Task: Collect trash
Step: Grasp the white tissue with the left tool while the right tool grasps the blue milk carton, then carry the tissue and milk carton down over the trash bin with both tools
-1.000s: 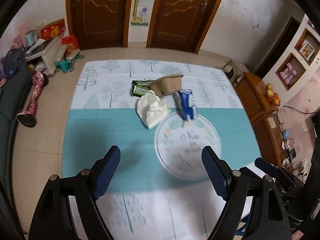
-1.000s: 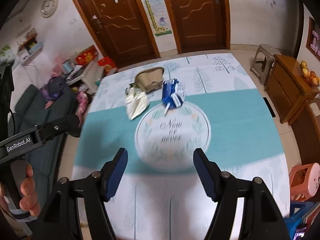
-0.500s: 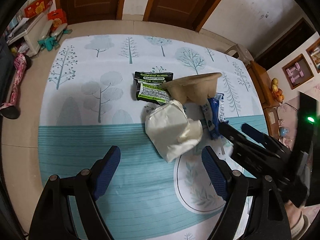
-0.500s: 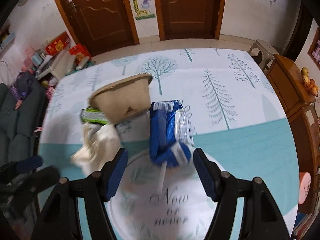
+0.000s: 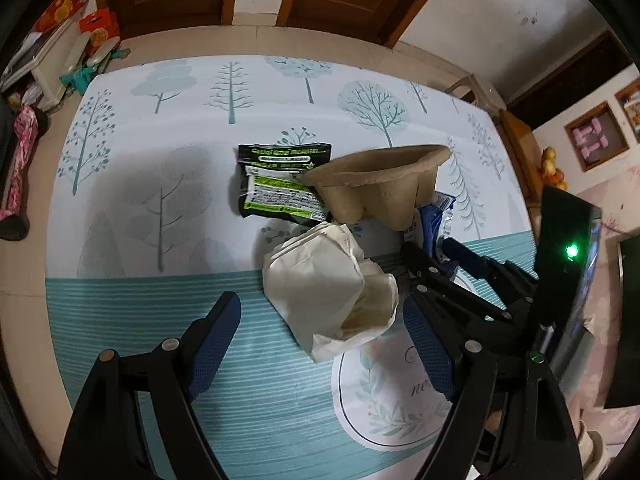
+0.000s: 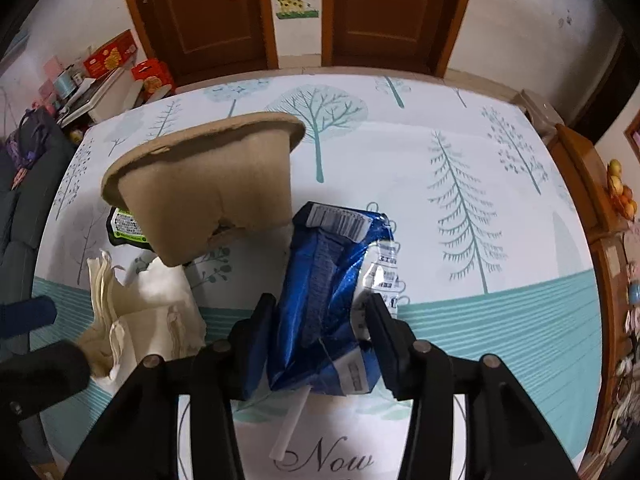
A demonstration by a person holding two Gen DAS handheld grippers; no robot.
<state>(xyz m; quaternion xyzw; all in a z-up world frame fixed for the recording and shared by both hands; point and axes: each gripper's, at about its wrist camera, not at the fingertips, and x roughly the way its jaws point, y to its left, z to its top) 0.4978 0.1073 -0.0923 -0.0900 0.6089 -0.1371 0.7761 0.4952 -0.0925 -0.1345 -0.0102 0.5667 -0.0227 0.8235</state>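
A blue foil wrapper [image 6: 328, 304] lies on the floor mat, and my right gripper [image 6: 322, 316] has its fingers pressed against both sides of it. A white straw [image 6: 290, 428] sticks out below it. A crumpled white paper bag [image 5: 332, 292] lies just ahead of my open left gripper [image 5: 324, 336], between its fingers. A brown pulp cup carrier [image 5: 380, 188] stands tilted behind, also in the right wrist view [image 6: 204, 188]. A black and green packet [image 5: 280, 188] lies flat beside it. The right gripper [image 5: 452, 272] shows in the left wrist view on the blue wrapper [image 5: 436, 220].
The trash lies on a tree-patterned play mat [image 5: 160, 128] with a teal band [image 5: 140, 312]. Two brown doors [image 6: 384, 12] stand at the back. A wooden cabinet [image 6: 588, 184] is at the right, a sofa [image 6: 20, 200] and clutter at the left.
Both grippers have moved down and forward to the trash. The right gripper has narrowed from wide open onto the blue wrapper. The left gripper stays open, now at the paper bag.
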